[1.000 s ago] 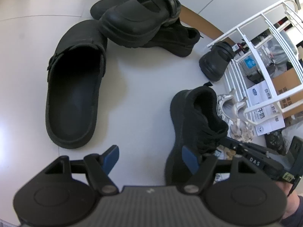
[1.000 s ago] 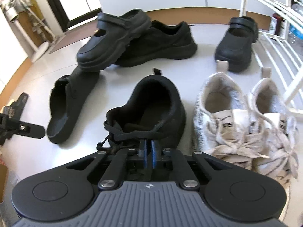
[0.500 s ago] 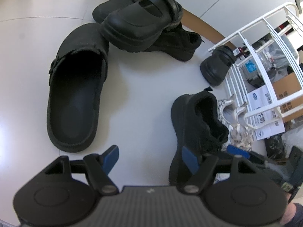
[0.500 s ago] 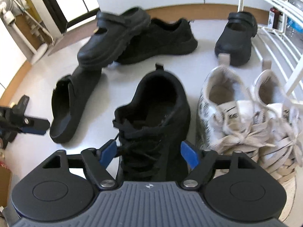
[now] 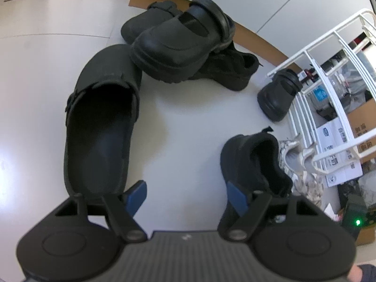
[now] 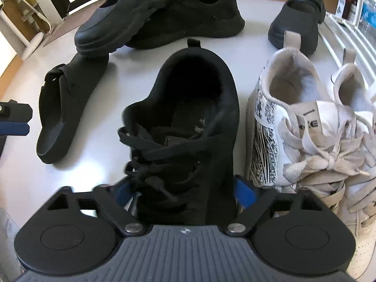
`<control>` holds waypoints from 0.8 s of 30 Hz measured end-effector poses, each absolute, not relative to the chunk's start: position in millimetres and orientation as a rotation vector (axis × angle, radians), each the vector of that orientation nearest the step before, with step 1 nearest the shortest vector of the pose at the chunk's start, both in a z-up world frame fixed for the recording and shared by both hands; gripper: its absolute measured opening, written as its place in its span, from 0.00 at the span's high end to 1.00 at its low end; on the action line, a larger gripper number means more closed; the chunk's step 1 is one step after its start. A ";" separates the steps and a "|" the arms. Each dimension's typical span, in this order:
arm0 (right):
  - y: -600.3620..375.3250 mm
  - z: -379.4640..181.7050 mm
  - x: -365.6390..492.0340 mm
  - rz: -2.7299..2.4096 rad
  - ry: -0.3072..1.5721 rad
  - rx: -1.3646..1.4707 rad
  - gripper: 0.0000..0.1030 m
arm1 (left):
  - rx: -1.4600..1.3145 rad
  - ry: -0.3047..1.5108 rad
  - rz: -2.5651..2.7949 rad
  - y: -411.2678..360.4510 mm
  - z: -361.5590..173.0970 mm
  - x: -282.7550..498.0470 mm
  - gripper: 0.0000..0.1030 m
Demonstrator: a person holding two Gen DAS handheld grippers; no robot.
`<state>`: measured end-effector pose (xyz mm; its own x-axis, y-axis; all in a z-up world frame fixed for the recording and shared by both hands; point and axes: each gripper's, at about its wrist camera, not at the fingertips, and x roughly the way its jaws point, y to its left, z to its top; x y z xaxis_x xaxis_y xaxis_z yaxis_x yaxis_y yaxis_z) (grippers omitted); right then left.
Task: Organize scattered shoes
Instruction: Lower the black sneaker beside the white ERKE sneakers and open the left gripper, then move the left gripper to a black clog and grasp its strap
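Observation:
My right gripper (image 6: pixel 183 192) is open, its blue pads (image 6: pixel 244 192) standing either side of the front of a black laced sneaker (image 6: pixel 188 108), not clamping it. The sneaker sits on the pale floor beside a pair of white sneakers (image 6: pixel 293 117). My left gripper (image 5: pixel 186 195) is open and empty above bare floor, between a black clog (image 5: pixel 101 127) on its left and the laced sneaker (image 5: pixel 256 162) on its right. Farther back, a black strap shoe (image 5: pixel 178 49) lies on top of a second black sneaker (image 5: pixel 230 70).
A white wire rack (image 5: pixel 329 70) stands at the right with boxes behind it. Another black strap shoe (image 5: pixel 279 96) sits at its foot. A further black clog (image 5: pixel 145 21) lies behind the pile. The left gripper's tip (image 6: pixel 14 119) shows at the right view's left edge.
The right gripper was shut at the black sneaker's laces and has opened wide; the sneaker now rests beside the white pair. The left gripper has drifted back a little, staying open.

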<state>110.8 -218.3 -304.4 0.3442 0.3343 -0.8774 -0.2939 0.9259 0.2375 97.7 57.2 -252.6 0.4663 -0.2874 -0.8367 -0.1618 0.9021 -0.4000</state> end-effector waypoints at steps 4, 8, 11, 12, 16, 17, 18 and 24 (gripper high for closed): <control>-217.7 -301.8 107.0 0.379 1.126 -0.007 0.30 | -0.462 1.107 -0.059 59.5 -259.2 100.7 0.25; -216.9 -300.6 107.0 0.368 1.111 -0.039 0.29 | -0.459 1.111 -0.049 61.7 -263.2 100.5 0.25; -222.1 -297.1 110.0 0.383 1.120 -0.008 0.22 | -0.454 1.116 -0.048 61.6 -264.6 101.2 0.25; -224.4 -295.1 110.5 0.389 1.125 0.008 0.21 | -0.451 1.116 -0.047 61.5 -265.0 102.7 0.25; -232.5 -284.1 101.9 0.424 1.096 0.009 0.20 | -0.427 1.097 -0.042 58.9 -261.2 116.8 0.25; -236.3 -281.5 99.7 0.433 1.092 0.014 0.20 | -0.422 1.091 -0.041 57.9 -259.7 120.4 0.25; -240.3 -279.2 98.8 0.440 1.091 0.026 0.20 | -0.417 1.084 -0.040 57.0 -258.3 124.1 0.25; -261.7 -265.2 96.0 0.466 1.063 0.071 0.20 | -0.387 1.045 -0.036 51.4 -249.6 146.1 0.25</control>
<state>96.0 -261.7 -265.2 0.3987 0.4015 -0.8245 -0.3346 0.9008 0.2768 146.1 51.4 -249.6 0.5080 -0.2111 -0.8351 -0.1529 0.9320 -0.3286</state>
